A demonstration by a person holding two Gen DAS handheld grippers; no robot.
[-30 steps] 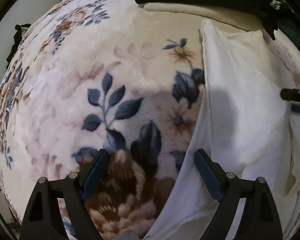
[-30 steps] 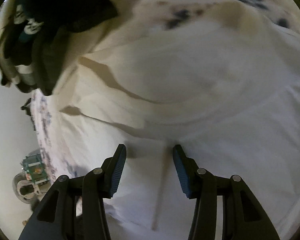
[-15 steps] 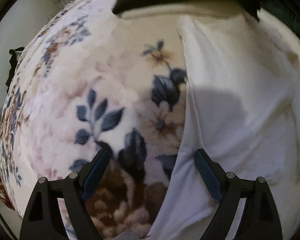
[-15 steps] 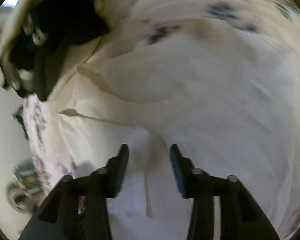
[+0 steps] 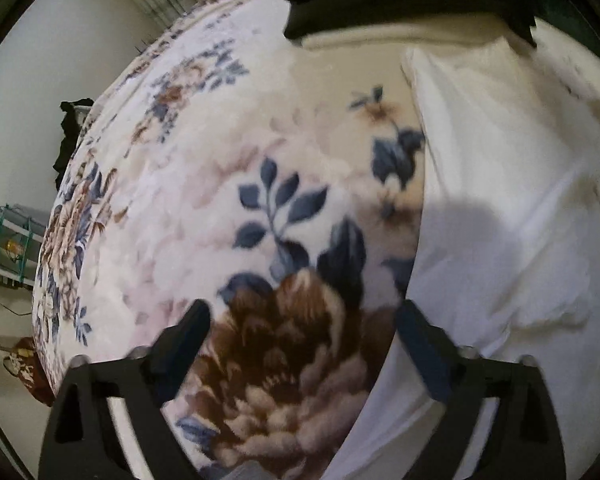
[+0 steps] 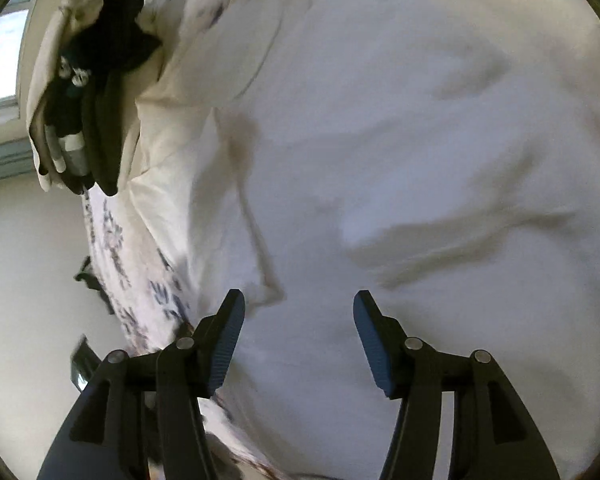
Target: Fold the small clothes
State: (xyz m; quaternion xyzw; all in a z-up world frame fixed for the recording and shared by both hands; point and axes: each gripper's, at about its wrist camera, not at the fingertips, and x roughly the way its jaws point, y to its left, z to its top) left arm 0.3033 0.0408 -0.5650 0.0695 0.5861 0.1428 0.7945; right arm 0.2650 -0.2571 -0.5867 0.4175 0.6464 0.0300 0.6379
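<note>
Both claws were spread wide and gripped nothing. My left gripper [image 5: 302, 318] hung over the floral blanket [image 5: 204, 208], its fingers straddling the big brown flower, with the right-hand finger [image 5: 420, 344] right at the hem of the white garment [image 5: 500, 208]. From that camera the garment lay along the right side of the blanket, its long straight edge running from the far end down toward me, and a soft shadow fell across its middle.

My right gripper [image 6: 298, 322] hovered directly above the same white garment [image 6: 400, 140], which filled nearly the whole view. It was spread out but not smooth: a seam or fold line ran down toward the left finger [image 6: 228, 332], and shallow wrinkles crossed the cloth on the right.

At the far edge of the blanket sat a pile of dark clothes [image 5: 400, 4], just beyond the garment's top end. In the right view that pile [image 6: 96, 92] showed black fabric with grey and white bands.
</note>
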